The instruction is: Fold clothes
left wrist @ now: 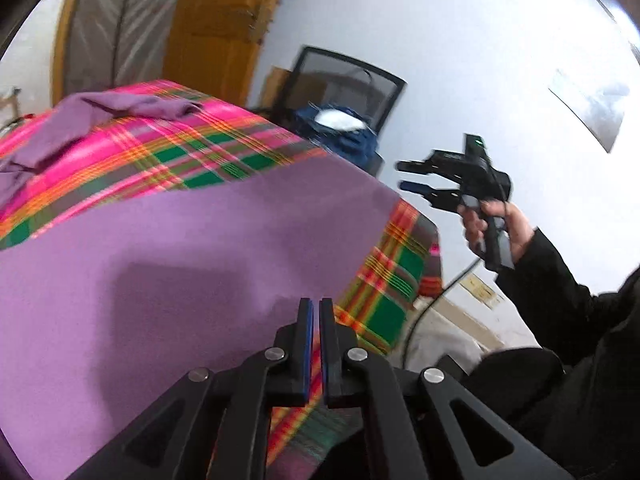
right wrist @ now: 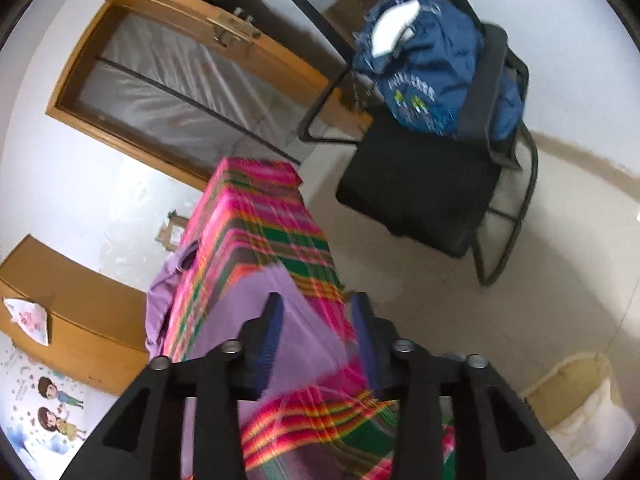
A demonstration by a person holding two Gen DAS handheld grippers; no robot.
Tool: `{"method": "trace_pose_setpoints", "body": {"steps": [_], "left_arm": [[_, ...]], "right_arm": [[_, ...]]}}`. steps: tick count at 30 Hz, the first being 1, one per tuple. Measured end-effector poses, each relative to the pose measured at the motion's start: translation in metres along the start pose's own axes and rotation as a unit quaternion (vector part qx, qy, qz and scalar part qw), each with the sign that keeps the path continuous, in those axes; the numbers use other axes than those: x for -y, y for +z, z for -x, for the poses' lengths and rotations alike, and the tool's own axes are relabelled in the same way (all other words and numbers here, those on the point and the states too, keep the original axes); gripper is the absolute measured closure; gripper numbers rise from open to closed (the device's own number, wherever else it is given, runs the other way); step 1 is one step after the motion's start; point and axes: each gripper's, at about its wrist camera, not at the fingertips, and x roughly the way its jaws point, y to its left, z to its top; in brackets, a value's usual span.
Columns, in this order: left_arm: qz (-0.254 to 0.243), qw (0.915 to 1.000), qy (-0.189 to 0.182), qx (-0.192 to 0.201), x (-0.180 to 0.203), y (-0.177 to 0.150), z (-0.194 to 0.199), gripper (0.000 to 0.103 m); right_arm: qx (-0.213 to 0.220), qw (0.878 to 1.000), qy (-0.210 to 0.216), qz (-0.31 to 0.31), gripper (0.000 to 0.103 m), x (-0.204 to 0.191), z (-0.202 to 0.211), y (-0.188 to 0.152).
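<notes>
Left gripper (left wrist: 314, 308): fingers nearly together, nothing visibly between them, above the smooth purple garment (left wrist: 180, 248) on the plaid-covered table (left wrist: 192, 152). Right gripper (right wrist: 316, 308): fingers apart, empty (raised beside the table). Align edges squarely before creasing.

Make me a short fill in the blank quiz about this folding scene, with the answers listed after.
1. The flat garment spread on the plaid cloth is ____ in colour.
2. The right gripper, held up off the table, has its fingers ____.
3. The blue bag rests on a black ____.
4. The left gripper has its fingers nearly ____.

Answers: purple; open; chair; shut
</notes>
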Motion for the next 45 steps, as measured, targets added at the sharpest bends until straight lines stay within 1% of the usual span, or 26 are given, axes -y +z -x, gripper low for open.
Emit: {"method": "trace_pose_setpoints", "body": {"steps": [2,3,5,7,8,10,12,14,16,19,22,25,26,27,31,35,37,42,45], "left_arm": [[0.017,0.9996,0.02,0.013,-0.009,0.0,0.008,0.101],[0.026,0.999,0.031,0.019,-0.013,0.0,0.012,0.101],[0.046,0.9964,0.065,0.028,-0.023,-0.003,0.019,0.101],[0.072,0.9919,0.098,0.036,-0.035,-0.006,0.026,0.101],[0.087,0.989,0.113,0.04,-0.041,-0.008,0.03,0.101],[0.119,0.9816,0.14,0.051,-0.057,-0.014,0.039,0.101],[0.15,0.9734,0.161,0.061,-0.07,-0.02,0.049,0.101],[0.173,0.9661,0.18,0.066,-0.08,-0.024,0.054,0.101],[0.189,0.9598,0.197,0.066,-0.086,-0.025,0.056,0.101],[0.212,0.9493,0.222,0.066,-0.096,-0.028,0.06,0.101],[0.235,0.938,0.246,0.065,-0.105,-0.03,0.062,0.101],[0.243,0.9344,0.253,0.063,-0.11,-0.031,0.062,0.101],[0.244,0.9328,0.257,0.065,-0.112,-0.032,0.064,0.101],[0.246,0.9311,0.261,0.066,-0.113,-0.033,0.066,0.101],[0.251,0.9243,0.279,0.072,-0.118,-0.035,0.073,0.101],[0.256,0.9172,0.295,0.078,-0.124,-0.038,0.081,0.101],[0.262,0.9158,0.294,0.078,-0.128,-0.041,0.082,0.101],[0.277,0.9123,0.291,0.078,-0.138,-0.05,0.084,0.1],[0.277,0.9132,0.287,0.083,-0.14,-0.05,0.084,0.1]], "right_arm": [[-0.003,1.0,0.01,0.017,0.057,-0.008,-0.003,0.005],[-0.015,0.999,0.017,0.032,0.057,-0.015,-0.01,0.008],[-0.032,0.998,0.022,0.056,0.057,-0.028,-0.024,0.01],[-0.048,0.996,0.024,0.076,0.056,-0.041,-0.038,0.01],[-0.056,0.994,0.034,0.088,0.056,-0.05,-0.042,0.006],[-0.08,0.986,0.064,0.131,0.056,-0.074,-0.054,-0.006],[-0.107,0.972,0.082,0.191,0.056,-0.102,-0.065,-0.026],[-0.125,0.958,0.083,0.245,0.056,-0.127,-0.074,-0.048],[-0.132,0.944,0.078,0.293,0.056,-0.15,-0.082,-0.071],[-0.141,0.924,0.077,0.346,0.056,-0.175,-0.094,-0.101],[-0.146,0.9,0.056,0.406,0.056,-0.198,-0.106,-0.128],[-0.148,0.88,0.025,0.451,0.056,-0.208,-0.118,-0.147],[-0.147,0.874,0.014,0.463,0.056,-0.211,-0.121,-0.15],[-0.146,0.871,0.007,0.469,0.056,-0.212,-0.122,-0.151],[-0.136,0.87,-0.013,0.474,0.056,-0.219,-0.122,-0.145],[-0.113,0.868,0.001,0.484,0.056,-0.235,-0.115,-0.141],[-0.104,0.869,0.007,0.484,0.056,-0.241,-0.115,-0.136],[-0.081,0.883,0.022,0.461,0.056,-0.261,-0.122,-0.107],[-0.064,0.894,0.03,0.442,0.056,-0.273,-0.128,-0.084]]}}
